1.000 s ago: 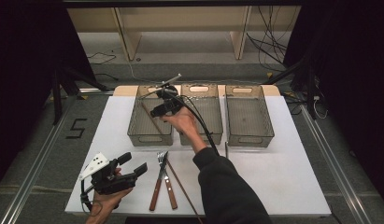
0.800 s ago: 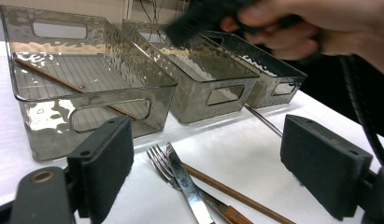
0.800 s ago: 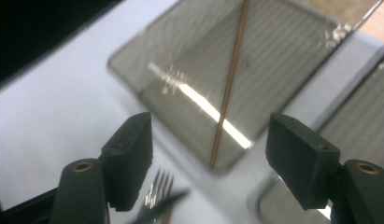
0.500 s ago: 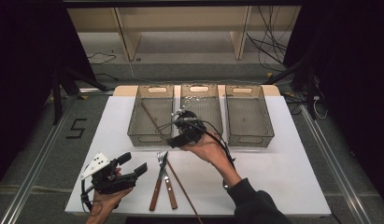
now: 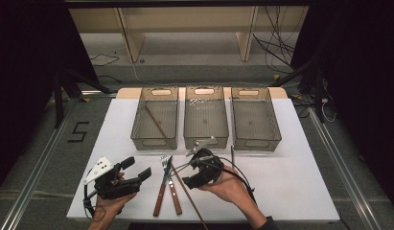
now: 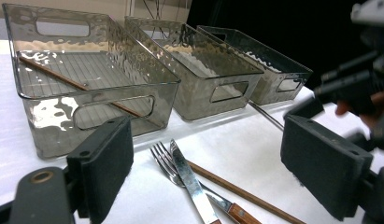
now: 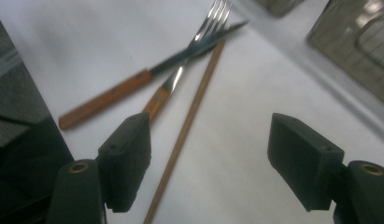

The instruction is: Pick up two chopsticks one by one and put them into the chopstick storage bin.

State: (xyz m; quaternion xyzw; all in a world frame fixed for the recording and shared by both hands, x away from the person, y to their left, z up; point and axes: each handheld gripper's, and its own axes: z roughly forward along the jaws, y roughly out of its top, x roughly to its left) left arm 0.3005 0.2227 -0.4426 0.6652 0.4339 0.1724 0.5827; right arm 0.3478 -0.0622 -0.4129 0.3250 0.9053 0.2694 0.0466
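The chopstick (image 7: 182, 135) lies flat, its long axis running diagonally toward the trays (image 5: 205, 142). The right gripper (image 7: 208, 163) hovers low above it, jaws spread, empty.

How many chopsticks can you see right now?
2. One chopstick lies slantwise inside the left bin. The other chopstick lies on the table beside the fork and knife, under the right gripper, whose jaws stand open.

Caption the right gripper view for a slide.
Open right gripper poised above a wooden chopstick lying beside a crossed knife and fork.
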